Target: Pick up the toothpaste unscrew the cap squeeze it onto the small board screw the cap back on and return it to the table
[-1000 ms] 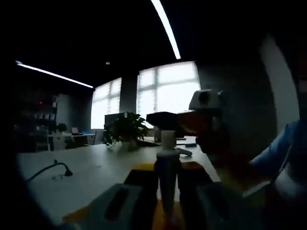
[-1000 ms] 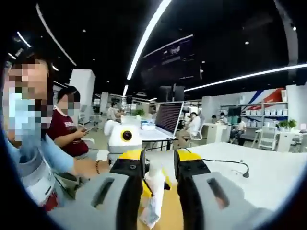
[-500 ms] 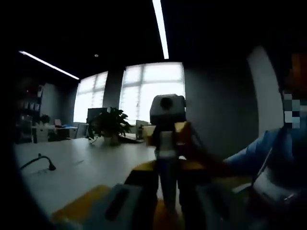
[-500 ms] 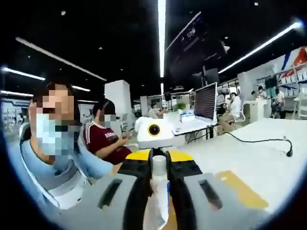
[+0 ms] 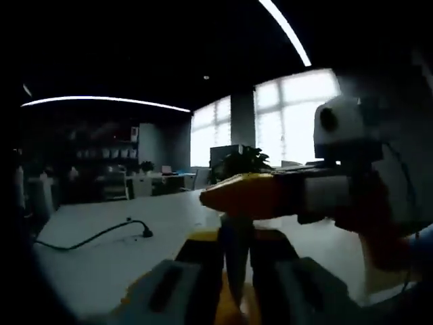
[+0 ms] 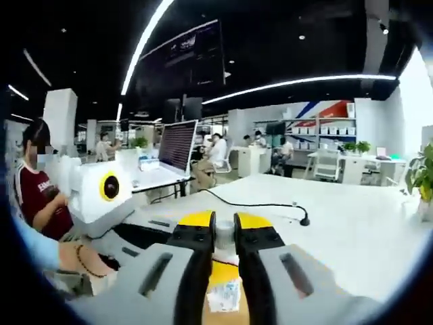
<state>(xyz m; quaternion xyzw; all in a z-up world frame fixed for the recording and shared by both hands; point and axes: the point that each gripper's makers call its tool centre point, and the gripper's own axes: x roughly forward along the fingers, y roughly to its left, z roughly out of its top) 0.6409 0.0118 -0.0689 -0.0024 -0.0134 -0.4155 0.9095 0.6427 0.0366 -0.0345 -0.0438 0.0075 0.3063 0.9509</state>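
**Both tongs closed on a toothpaste tube held above the table**

In the left gripper view, the left tongs (image 5: 237, 254) rise from the bottom edge with their two jaws drawn close together, gripping the body of the toothpaste tube (image 5: 236, 261), which stands upright between them. The tube is dim and its lower end is hard to make out. The right tongs (image 5: 233, 196) reach in from the right side of this view and lie crosswise over the top of the tube, their yellow tips right at its upper end. The view is too dark to show the cap itself.

In the right gripper view, the right tongs (image 6: 220, 233) have their yellow-tipped jaws nearly together, pinching the white cap (image 6: 222, 236) at the end of the toothpaste tube (image 6: 223, 296). The tube's printed white body hangs below the cap, between the grey jaw arms. The left tongs (image 6: 145, 229) come in from the left of this view, just beside the tube, held by a person's hand (image 6: 74, 257) with a bracelet at the wrist.

Under the tube lies something yellow (image 6: 225, 272), too hidden to name. Beyond the tube stretches a white table (image 6: 352, 223), with a black cable (image 6: 254, 203) lying across it. Left of the cable stands an open laptop (image 6: 177, 145).
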